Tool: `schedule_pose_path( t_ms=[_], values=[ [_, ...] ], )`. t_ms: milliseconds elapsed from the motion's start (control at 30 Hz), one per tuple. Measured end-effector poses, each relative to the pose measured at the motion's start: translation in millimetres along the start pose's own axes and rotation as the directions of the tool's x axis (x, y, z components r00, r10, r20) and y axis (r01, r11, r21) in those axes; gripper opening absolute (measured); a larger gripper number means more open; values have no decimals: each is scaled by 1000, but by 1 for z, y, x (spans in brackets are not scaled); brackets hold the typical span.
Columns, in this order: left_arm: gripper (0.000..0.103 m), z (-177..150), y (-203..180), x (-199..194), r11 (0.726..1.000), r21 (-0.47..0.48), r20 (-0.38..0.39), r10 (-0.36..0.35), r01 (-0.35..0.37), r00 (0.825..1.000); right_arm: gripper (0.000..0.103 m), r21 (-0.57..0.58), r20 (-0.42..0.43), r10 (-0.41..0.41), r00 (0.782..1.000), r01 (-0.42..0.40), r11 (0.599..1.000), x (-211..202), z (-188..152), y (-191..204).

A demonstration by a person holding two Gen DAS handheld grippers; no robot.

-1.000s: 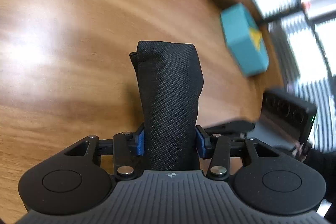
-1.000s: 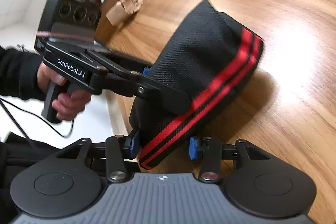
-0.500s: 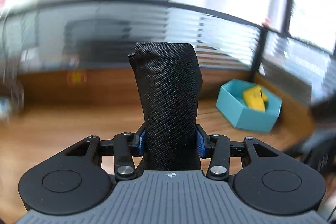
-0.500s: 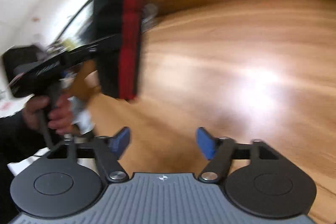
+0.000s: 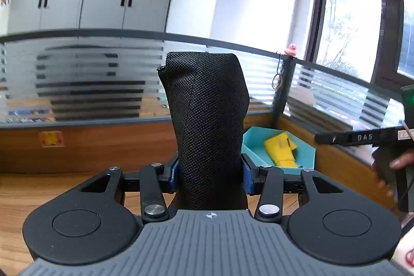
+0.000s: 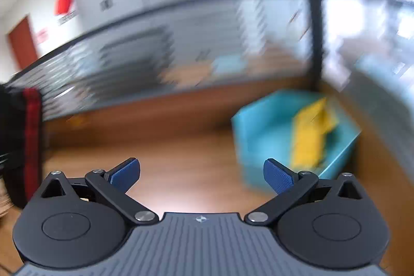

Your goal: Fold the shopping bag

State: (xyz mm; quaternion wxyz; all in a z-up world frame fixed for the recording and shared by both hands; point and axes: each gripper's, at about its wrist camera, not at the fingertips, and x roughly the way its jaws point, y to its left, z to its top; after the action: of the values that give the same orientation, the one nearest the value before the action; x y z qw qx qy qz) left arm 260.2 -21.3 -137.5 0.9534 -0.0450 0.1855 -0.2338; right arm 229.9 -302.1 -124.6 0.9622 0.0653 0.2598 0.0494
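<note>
The left gripper [image 5: 210, 173] clamps a folded black shopping bag [image 5: 207, 126] between its 2 blue pads, the bundle standing upright above the wooden table [image 5: 31, 188]. The right gripper [image 6: 201, 176] has just been opening; its jaws stand spread wide w/ nothing between them, pointing at the tabletop. In the right wrist view, which is blurred, a black shape w/ a red stripe at the far left edge is probably the same bag. A teal tray [image 5: 308, 157] holding a yellow item [image 5: 280, 150] sits on the table near the glass partition [image 5: 85, 79]. A hand [image 5: 393, 167] grips the right tool's handle at the left view's edge.
</note>
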Motion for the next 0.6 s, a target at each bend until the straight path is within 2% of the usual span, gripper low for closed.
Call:
schedule_pose_path(
  t_ms=[67,100,200,267,333,367,400,433,467,500,533,567,600],
  values=[
    [48,9,5,9,999,-31,0,-17,17,1000,102,-63,81,-106,991,112,992,-6,18,-13],
    [48,14,7,13,999,-43,2,-23,23,1000,102,-82,101,-134,986,142,986,-6,25,-19],
    [48,27,7,24,998,-57,3,-22,23,1000,103,-189,182,-264,947,297,936,1,49,-23],
    [48,34,3,36,997,-73,0,-7,7,1000,103,-248,257,-370,893,431,868,24,67,-27],
    [48,41,-1,45,996,-87,-7,7,-8,1000,100,-248,295,-436,850,508,825,52,82,-36],
    [48,44,-6,50,996,-90,-13,18,-19,1000,70,-256,294,-435,851,509,822,65,89,-45],
    [48,49,-13,57,995,-93,-19,39,-41,999,47,-260,291,-429,856,502,825,77,93,-55],
    [49,51,-17,62,994,-96,-19,58,-60,998,10,-263,278,-430,859,498,826,95,101,-67],
    [49,54,-22,68,992,-102,-27,76,-78,997,0,-265,265,-430,863,494,828,112,109,-80],
    [49,57,-28,75,989,-108,-34,94,-97,995,0,-266,249,-419,873,477,838,130,117,-92],
    [49,60,-32,81,987,-115,-40,107,-111,993,0,-257,225,-373,900,424,868,148,126,-107],
    [49,61,-37,87,986,-122,-44,112,-117,993,0,-238,199,-343,918,385,892,166,135,-122],
    [49,63,-42,94,985,-127,-48,115,-120,992,0,-225,199,-334,921,375,899,176,140,-131]
  ],
)
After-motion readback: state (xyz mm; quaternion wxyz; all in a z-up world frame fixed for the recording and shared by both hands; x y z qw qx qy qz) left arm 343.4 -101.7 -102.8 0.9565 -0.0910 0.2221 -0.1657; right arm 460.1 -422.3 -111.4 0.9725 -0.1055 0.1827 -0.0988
